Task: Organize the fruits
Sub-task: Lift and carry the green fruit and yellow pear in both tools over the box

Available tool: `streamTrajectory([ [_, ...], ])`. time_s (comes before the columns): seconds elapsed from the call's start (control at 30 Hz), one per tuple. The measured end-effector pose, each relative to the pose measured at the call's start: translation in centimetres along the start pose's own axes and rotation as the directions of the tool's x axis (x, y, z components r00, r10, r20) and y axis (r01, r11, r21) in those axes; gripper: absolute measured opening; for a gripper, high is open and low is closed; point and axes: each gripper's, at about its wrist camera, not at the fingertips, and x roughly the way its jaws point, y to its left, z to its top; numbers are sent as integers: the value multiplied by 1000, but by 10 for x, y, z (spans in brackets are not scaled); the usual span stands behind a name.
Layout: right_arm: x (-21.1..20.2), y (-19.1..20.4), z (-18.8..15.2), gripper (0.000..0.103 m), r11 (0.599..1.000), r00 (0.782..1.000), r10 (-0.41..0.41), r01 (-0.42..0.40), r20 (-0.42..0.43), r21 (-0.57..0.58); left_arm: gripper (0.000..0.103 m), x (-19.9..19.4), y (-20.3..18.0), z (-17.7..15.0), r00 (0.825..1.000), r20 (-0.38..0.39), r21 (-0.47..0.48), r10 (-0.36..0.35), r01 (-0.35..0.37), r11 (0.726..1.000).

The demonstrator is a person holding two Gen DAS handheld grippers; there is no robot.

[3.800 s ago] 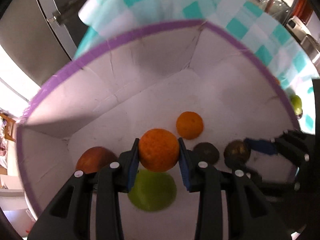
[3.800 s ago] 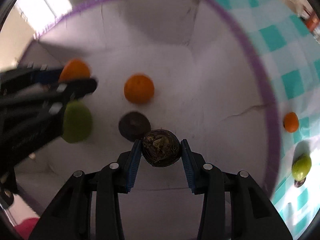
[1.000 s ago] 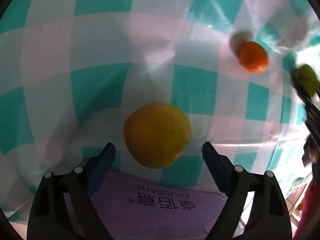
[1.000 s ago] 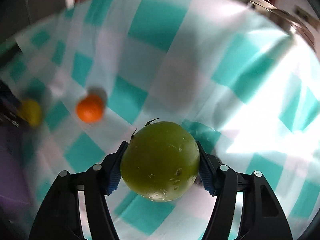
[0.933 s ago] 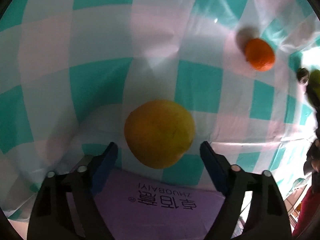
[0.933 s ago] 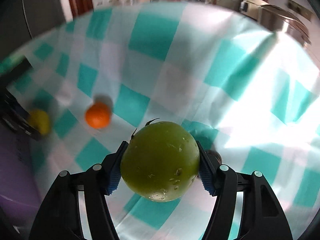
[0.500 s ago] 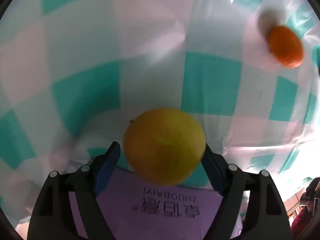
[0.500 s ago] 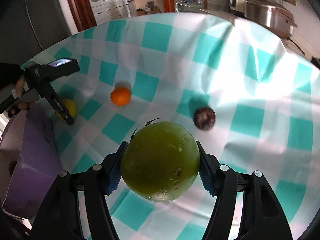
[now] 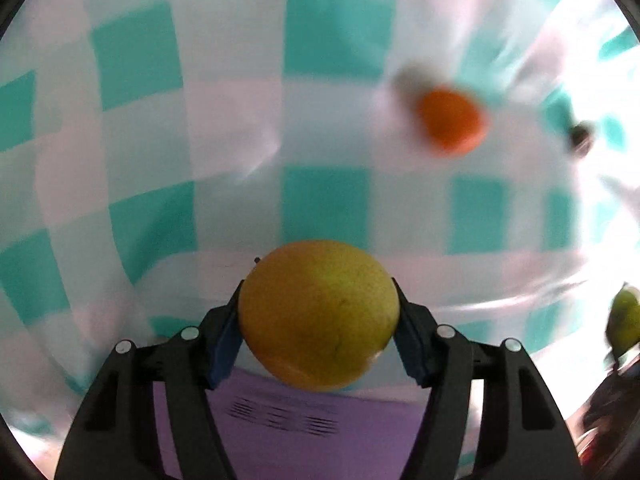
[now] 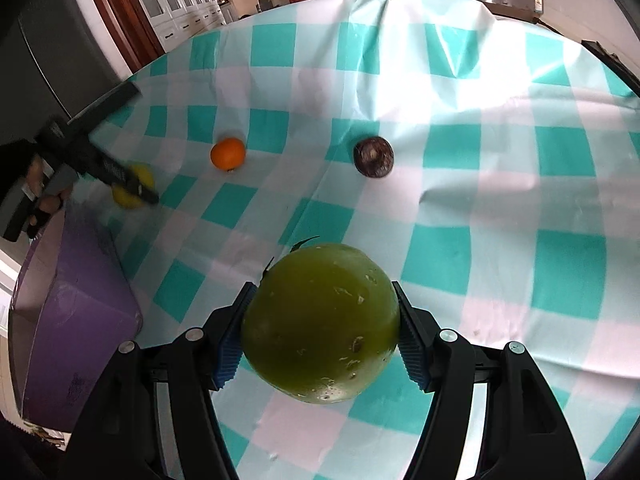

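Snugly between gripper (image 10: 320, 336) pads: green fruit (image 10: 320, 324).

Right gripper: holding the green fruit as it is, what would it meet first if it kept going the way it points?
Probably the checked tablecloth, just beyond the green fruit clamped in the right gripper. No other fruit lies close ahead; the dark round fruit sits farther up the cloth. Depth is uncertain.

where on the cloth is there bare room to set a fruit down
The widest bare stretch of the checked cloth lies right of the dark brown fruit, out to the far edge. A narrower gap sits between it and the small orange. It is crowded at the left, by the purple box.
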Motion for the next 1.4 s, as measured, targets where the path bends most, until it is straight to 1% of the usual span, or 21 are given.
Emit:
streamTrajectory([
  [0.07, -6, -1, -3, 64, 1000, 1000, -6, 6, -2, 13, 65, -28, -13, -9, 992, 118, -9, -45, 47, 999],
  [0.13, -13, -5, -6, 64, 999, 1000, -8, 8, -2, 38, 65, -57, -30, -25, 969, 236, -36, -66, 77, 996],
  [0.2, -21, -7, -8, 64, 999, 1000, -9, 9, -6, 53, 65, -80, -53, -49, 936, 344, -43, -68, 88, 995],
  [0.27, -28, -8, -10, 64, 999, 1000, -10, 11, -14, 53, 65, -94, -77, -74, 903, 426, -37, -56, 80, 996],
  [0.3, -32, -8, -10, 64, 999, 1000, -14, 14, -22, 40, 65, -95, -88, -97, 885, 464, -38, -45, 70, 997],
  [0.33, -37, -7, -10, 64, 1000, 1000, -16, 17, -27, 26, 65, -92, -90, -114, 873, 487, -42, -38, 67, 997],
  [0.4, -45, -6, -11, 64, 1000, 999, -17, 17, -29, 7, 65, -99, -108, -134, 849, 528, -63, -39, 84, 994],
  [0.43, -49, -6, -10, 64, 1000, 999, -18, 18, -31, 0, 65, -97, -124, -144, 840, 542, -73, -31, 84, 994],
  [0.47, -52, -6, -10, 64, 1000, 999, -20, 20, -30, -4, 65, -98, -130, -151, 831, 556, -82, -23, 82, 993],
  [0.53, -63, -6, -9, 64, 1000, 999, -25, 24, -25, -14, 65, -68, -174, -171, 816, 577, -101, 0, 72, 992],
  [0.57, -67, -6, -8, 64, 1000, 999, -26, 25, -21, -18, 65, -72, -179, -179, 806, 592, -108, 16, 59, 992],
  [0.6, -75, -5, -7, 64, 999, 1000, -26, 26, -10, -23, 65, -66, -192, -190, 798, 602, -112, 27, 51, 992],
  [0.67, -86, -5, -4, 64, 999, 1000, -20, 20, 8, -29, 65, -69, -205, -207, 774, 631, -115, 50, 29, 993],
  [0.7, -94, -5, -1, 64, 999, 1000, -15, 16, 23, -35, 65, -74, -209, -215, 758, 650, -121, 63, 21, 992],
  [0.8, -118, -2, 4, 64, 998, 998, -3, 7, 63, -63, 66, -88, -220, -236, 724, 685, -120, 76, 9, 993],
  [0.87, -133, 0, 6, 64, 997, 996, 7, 0, 88, -80, 66, -98, -224, -247, 707, 702, -121, 85, 1, 993],
  [0.93, -146, 1, 8, 64, 996, 994, 16, -6, 108, -92, 66, -108, -226, -257, 697, 712, -119, 81, 6, 993],
  [1.0, -159, 2, 9, 64, 994, 992, 27, -13, 125, -105, 66, -118, -231, -267, 680, 728, -112, 86, -5, 994],
  [1.07, -170, 4, 8, 64, 993, 990, 31, -14, 139, -117, 66, -126, -233, -273, 669, 739, -107, 85, -8, 994],
  [1.27, -199, 12, 3, 64, 989, 983, 36, -9, 181, -145, 66, -149, -238, -297, 619, 783, -76, 68, -14, 997],
  [1.4, -213, 20, 1, 64, 988, 977, 36, -4, 209, -152, 66, -156, -237, -309, 594, 802, -49, 56, -29, 998],
])
